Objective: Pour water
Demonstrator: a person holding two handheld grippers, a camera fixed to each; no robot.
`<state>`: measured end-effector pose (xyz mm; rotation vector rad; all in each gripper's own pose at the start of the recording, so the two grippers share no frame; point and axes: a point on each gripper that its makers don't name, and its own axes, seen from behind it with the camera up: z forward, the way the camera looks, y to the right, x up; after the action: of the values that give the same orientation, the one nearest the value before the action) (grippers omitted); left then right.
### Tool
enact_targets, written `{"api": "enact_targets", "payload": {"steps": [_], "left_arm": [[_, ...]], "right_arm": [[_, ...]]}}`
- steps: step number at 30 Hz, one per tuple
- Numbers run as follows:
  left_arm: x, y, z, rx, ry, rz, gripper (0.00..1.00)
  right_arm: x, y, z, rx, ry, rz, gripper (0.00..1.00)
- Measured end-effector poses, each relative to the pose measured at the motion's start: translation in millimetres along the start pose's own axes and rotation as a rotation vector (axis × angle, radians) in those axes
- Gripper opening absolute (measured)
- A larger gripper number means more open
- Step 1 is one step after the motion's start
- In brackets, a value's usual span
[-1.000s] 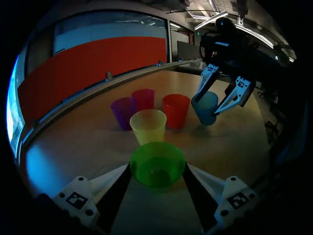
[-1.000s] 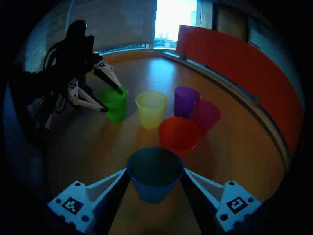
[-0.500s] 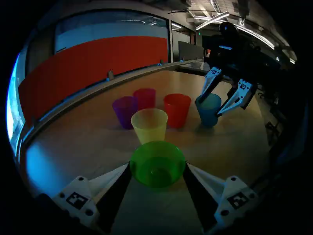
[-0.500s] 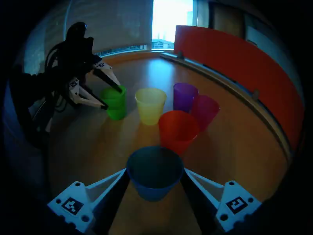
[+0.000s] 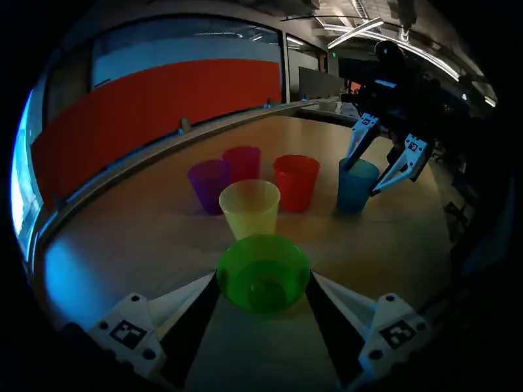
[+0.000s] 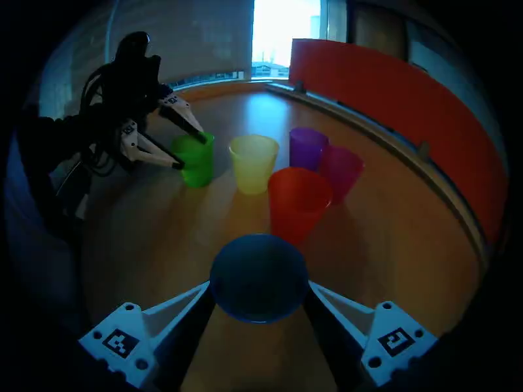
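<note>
left gripper is clamped on the green cup, one finger pressing each side just under the rim, cup sitting upright btwn them right up close in the left gripper view. right gripper is doing the same w/ the blue cup, both fingers snug against its sides, and the right gripper view looks down into its mouth. inside looks dark, so cant tell if theres any water in it, and same goes for the green one tbh. from the left gripper view the blue cup stands upright w/ its base down at the wooden table, at the right end of the bunch, just beside the red cup. the other cups sit on the table in a loose cluster btwn the two grippers: yellow cup just past the green one, purple cup and magenta cup behind it, those two touching or v close, red one to their right. all upright, open side up. in the right gripper view the green cup is off at the far left of the group near the yellow one, w/ a dark sleeve and cables behind the gripper holding it. long red wall panel runs along the far edge of the table, bright window past the end of it.
</note>
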<state>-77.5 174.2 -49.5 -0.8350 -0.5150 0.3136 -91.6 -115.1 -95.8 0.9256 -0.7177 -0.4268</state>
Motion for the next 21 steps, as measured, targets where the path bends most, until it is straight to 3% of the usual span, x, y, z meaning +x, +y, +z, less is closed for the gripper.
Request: {"api": "enact_targets", "payload": {"steps": [8, 21], "left_arm": [[-7.5, -0.1, -1.1, 0.001, -0.038, 0.015, 0.89], [-12.3, 0.8, -8.9, -0.007, -0.061, 0.008, 0.91]], "right_arm": [[-9.9, 2.7, -1.0, -0.019, -0.015, 0.001, 1.00], [-21.0, 1.0, -7.7, -0.042, -0.017, 0.016, 1.00]]}}
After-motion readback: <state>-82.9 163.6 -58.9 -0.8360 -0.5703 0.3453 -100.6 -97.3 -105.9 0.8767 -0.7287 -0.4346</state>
